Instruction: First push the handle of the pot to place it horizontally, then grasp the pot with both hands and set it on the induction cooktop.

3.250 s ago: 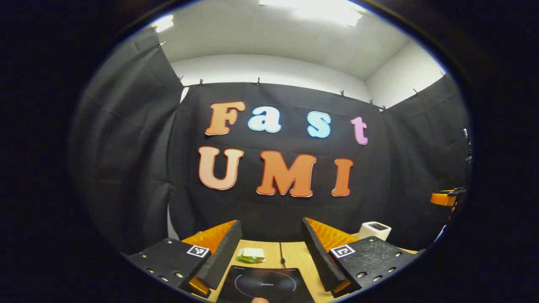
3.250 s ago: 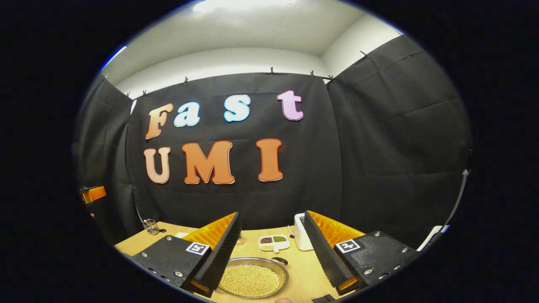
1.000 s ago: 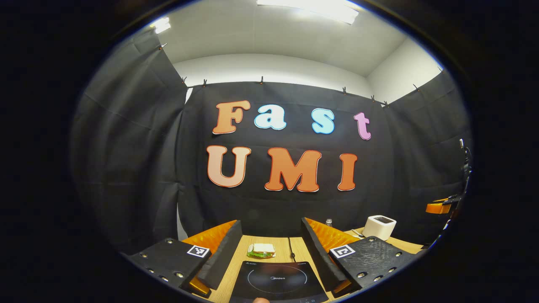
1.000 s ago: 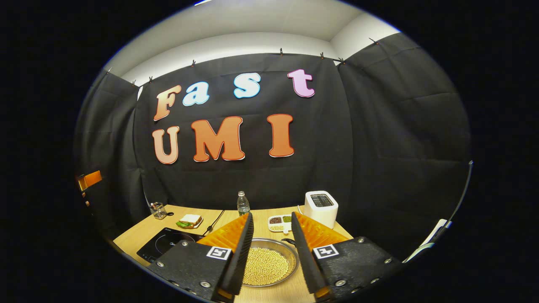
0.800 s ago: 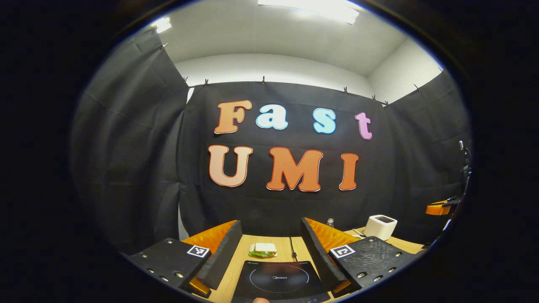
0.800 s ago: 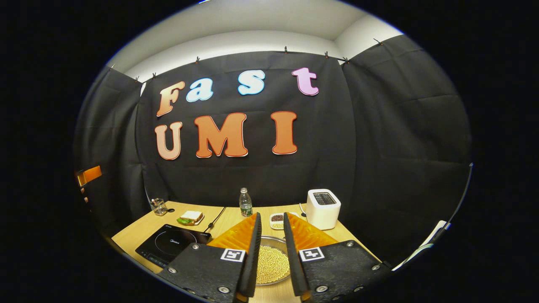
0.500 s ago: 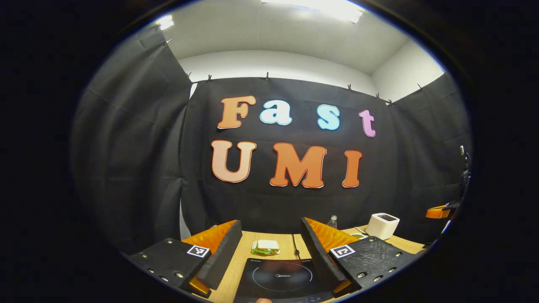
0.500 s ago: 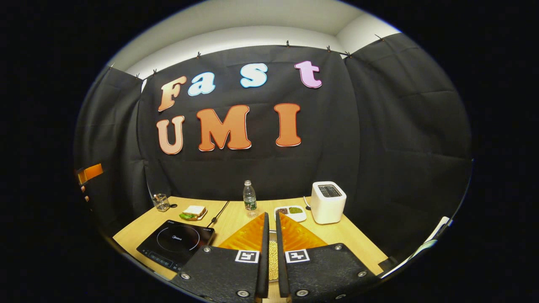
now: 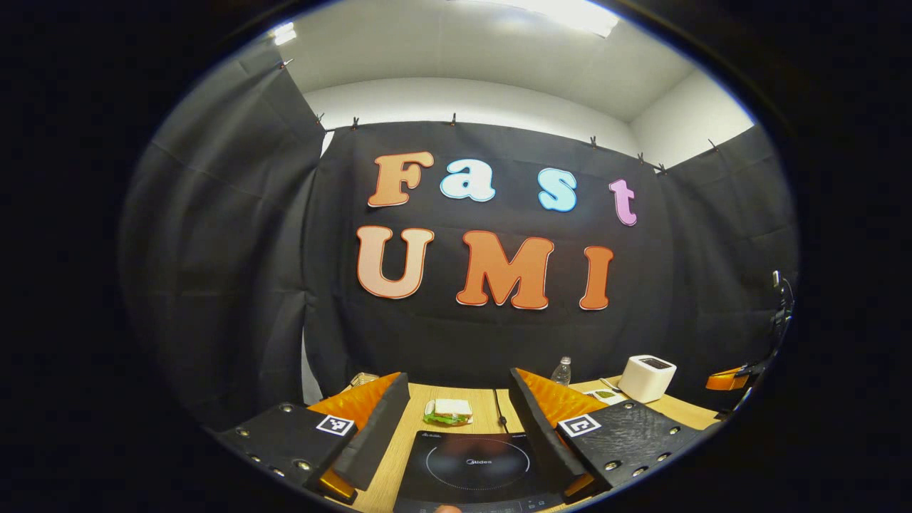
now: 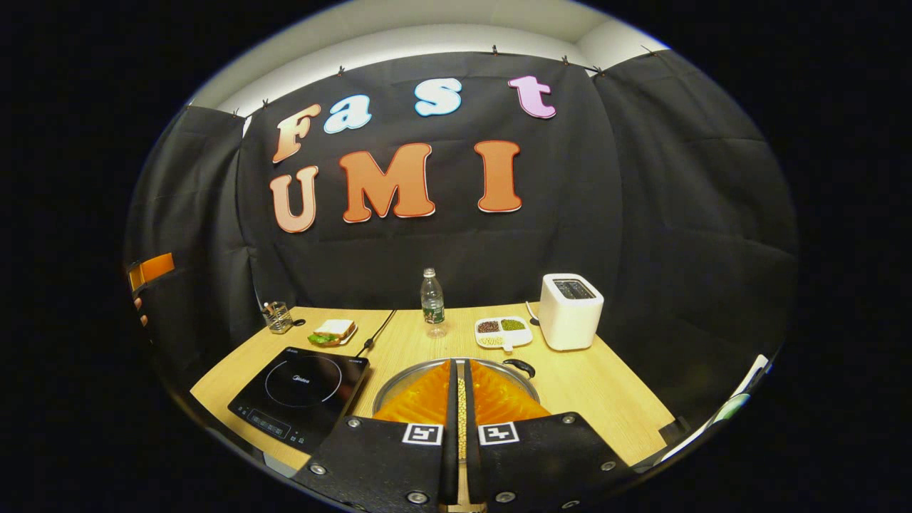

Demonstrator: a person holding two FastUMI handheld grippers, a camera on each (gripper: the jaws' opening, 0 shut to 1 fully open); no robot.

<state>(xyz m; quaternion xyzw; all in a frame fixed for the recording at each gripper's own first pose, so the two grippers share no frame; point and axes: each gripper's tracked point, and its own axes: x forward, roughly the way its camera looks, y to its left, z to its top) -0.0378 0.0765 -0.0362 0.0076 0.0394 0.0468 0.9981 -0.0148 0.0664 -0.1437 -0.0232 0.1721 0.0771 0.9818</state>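
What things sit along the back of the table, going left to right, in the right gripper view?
Glass cup → sandwich → water bottle → divided snack dish → white toaster.

Bright ceiling light (image 9: pixel 570 11); sharp focus; fisheye-bent edges.

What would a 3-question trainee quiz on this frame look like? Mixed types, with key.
1. True or false: the pot already sits on the cooktop.
2. In the right gripper view, what stands nearest the toaster? A) sandwich B) divided dish C) glass
3. Fill in: the left hand-held gripper is ____, with the cooktop in front of it; the right hand-held gripper is shut.

Key: 1 false, it stands on the table beside it. 2 B, the dish. 3 open.
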